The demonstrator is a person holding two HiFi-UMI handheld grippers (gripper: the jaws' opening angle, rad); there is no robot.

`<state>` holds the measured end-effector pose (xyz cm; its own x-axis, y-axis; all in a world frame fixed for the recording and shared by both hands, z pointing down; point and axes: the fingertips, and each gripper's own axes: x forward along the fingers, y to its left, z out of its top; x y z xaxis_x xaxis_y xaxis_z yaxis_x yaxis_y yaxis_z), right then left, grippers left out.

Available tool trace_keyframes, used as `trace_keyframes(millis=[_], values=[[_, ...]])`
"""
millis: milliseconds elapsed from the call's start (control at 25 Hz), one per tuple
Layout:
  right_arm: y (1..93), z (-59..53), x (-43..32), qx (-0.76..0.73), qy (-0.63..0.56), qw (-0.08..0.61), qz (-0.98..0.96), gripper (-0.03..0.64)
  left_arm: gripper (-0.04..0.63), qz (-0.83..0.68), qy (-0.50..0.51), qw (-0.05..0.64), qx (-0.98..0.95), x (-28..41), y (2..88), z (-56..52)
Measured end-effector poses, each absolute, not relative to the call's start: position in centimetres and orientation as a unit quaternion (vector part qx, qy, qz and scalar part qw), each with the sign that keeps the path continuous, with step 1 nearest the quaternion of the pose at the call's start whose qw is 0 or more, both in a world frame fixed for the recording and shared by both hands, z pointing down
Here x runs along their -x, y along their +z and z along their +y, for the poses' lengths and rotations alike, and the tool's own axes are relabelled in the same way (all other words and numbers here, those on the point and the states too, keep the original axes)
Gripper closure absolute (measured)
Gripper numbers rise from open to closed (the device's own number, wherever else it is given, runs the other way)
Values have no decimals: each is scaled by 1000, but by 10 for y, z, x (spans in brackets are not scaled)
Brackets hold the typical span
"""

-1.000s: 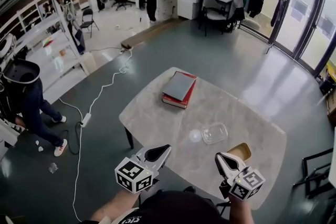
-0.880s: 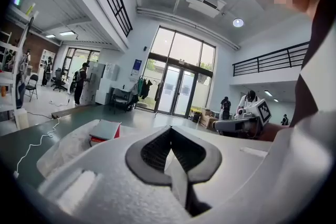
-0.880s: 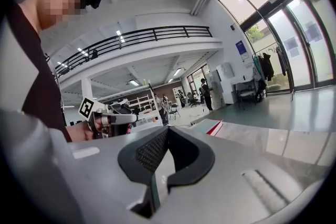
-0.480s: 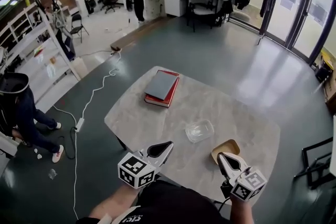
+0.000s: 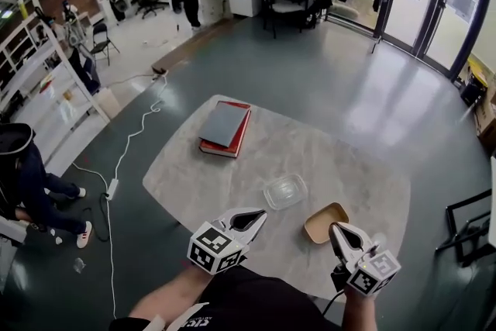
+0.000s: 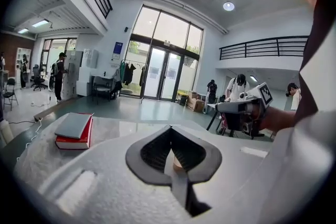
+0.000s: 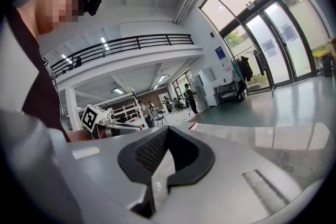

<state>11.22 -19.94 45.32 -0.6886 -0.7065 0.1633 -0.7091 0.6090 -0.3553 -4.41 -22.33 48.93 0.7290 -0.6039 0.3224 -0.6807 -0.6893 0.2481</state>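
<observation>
Over the near edge of a marble table (image 5: pixel 194 174), two grippers hang with nothing in them.
Both pairs of jaws are pressed together, tip to tip: the right gripper (image 5: pixel 336 227) points at the near rim of a tan paper bowl (image 5: pixel 325 222), so close that I cannot tell whether it touches. The left gripper (image 5: pixel 262 214) sits left of the bowl and just short of a clear plastic container (image 5: pixel 284 191). Bowl and container stand near each other but apart, the container nearer the table's middle. At the far left end lies a grey book on a red book (image 5: pixel 225 127). A white cable (image 5: pixel 132 147) trails over the grey floor (image 5: pixel 325 74).
</observation>
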Motion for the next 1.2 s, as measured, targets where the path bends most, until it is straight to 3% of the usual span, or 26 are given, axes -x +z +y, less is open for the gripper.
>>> trace_keyframes(millis=[720,1000,1200], values=[[496,-205,-95,-444,251,27,-860,615,589,-243,191,226,-924,8,571,-298],[506,-206,-96,-460,267,32,-846,615,527,-198,284,228,-910,2,634,-300],[512,-206,-97,-469,273,40,-839,615,526,-181,307,224,-907,-4,659,-303]])
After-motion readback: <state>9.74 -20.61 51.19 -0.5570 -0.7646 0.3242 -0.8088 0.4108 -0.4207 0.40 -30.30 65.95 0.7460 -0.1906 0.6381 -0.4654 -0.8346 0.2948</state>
